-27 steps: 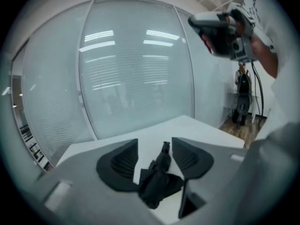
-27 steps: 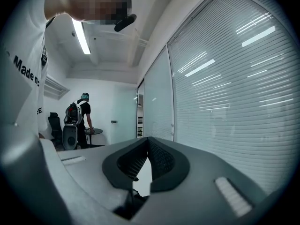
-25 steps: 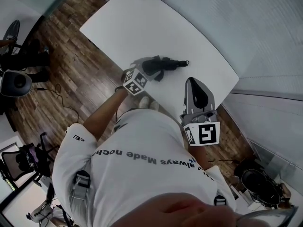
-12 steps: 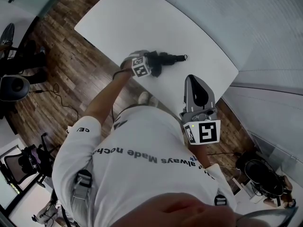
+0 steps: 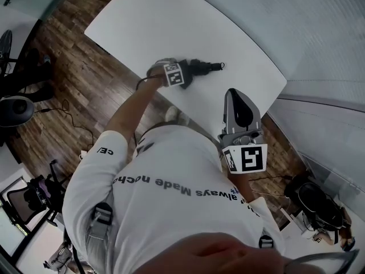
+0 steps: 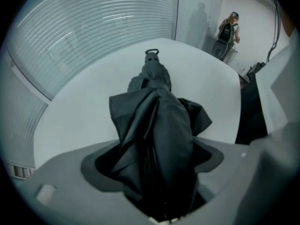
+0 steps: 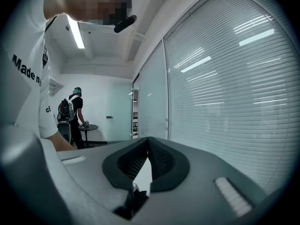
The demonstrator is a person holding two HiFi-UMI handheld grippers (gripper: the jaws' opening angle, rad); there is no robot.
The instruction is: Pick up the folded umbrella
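Observation:
The folded black umbrella [image 5: 203,67] lies on the white table [image 5: 171,21] near its front edge, strap end toward the far side. My left gripper [image 5: 186,73] points steeply down over it. In the left gripper view the crumpled black umbrella [image 6: 157,121] fills the space between the jaws of the left gripper [image 6: 154,159], which are opening wide and do not press it. My right gripper [image 5: 233,94] hangs level over the table's right end, apart from the umbrella. In its own view the right gripper [image 7: 148,140] is shut with nothing in it.
A glass wall with blinds [image 5: 319,27] runs behind the table. Wooden floor with cables [image 5: 68,113] and office chairs [image 5: 23,198] lies to the left. A dark bin [image 5: 319,204] stands at the lower right. A person with a backpack [image 7: 72,111] stands by a small round table far off.
My left gripper has dropped onto the umbrella and tipped from slanting to steeply downward, its jaws spreading around the fabric. The right gripper has stayed put.

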